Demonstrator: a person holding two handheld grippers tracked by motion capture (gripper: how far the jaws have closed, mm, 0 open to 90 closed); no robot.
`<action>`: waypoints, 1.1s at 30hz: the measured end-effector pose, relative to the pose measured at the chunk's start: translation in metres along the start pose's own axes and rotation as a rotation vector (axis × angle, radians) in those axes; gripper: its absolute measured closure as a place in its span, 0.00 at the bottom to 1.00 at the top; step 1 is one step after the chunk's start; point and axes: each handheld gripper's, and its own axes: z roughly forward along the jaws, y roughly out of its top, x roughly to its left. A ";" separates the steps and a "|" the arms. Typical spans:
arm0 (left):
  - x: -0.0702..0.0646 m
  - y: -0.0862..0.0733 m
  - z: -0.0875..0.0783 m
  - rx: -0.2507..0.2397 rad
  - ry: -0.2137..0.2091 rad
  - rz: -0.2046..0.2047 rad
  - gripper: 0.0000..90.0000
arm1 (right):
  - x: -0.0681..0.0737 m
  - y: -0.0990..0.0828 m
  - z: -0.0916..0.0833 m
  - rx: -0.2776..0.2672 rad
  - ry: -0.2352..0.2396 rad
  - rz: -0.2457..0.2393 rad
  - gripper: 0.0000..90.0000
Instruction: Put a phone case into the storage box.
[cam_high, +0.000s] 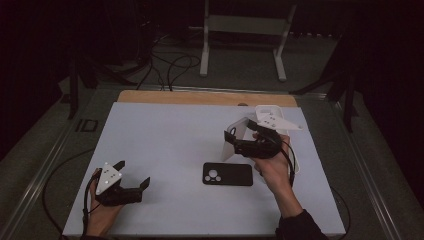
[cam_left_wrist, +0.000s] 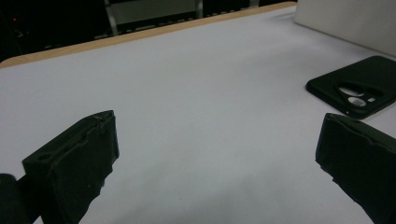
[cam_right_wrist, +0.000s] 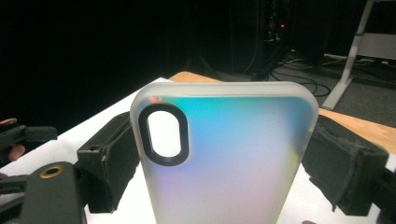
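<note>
The right gripper (cam_high: 239, 141) clamps a frosted case (cam_right_wrist: 224, 158) by its long edges, holding it above the table (cam_high: 165, 140) near its right side. In the high view the case stands tilted, its long axis steeply up, camera hole at the top. A black case (cam_high: 227, 174) lies flat just below, long axis left-right. The left gripper (cam_high: 133, 176) rests wide open, holding nothing.
</note>
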 end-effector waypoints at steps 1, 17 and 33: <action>0.000 0.000 0.000 0.000 -0.001 -0.003 0.00 | -0.003 0.002 0.000 -0.003 -0.007 0.005 0.19; 0.000 -0.001 0.000 0.001 0.004 -0.014 0.00 | -0.022 0.017 -0.001 -0.014 -0.055 0.024 0.19; 0.000 -0.001 0.001 0.005 0.002 -0.011 0.00 | -0.037 0.030 0.001 -0.022 -0.105 0.026 0.19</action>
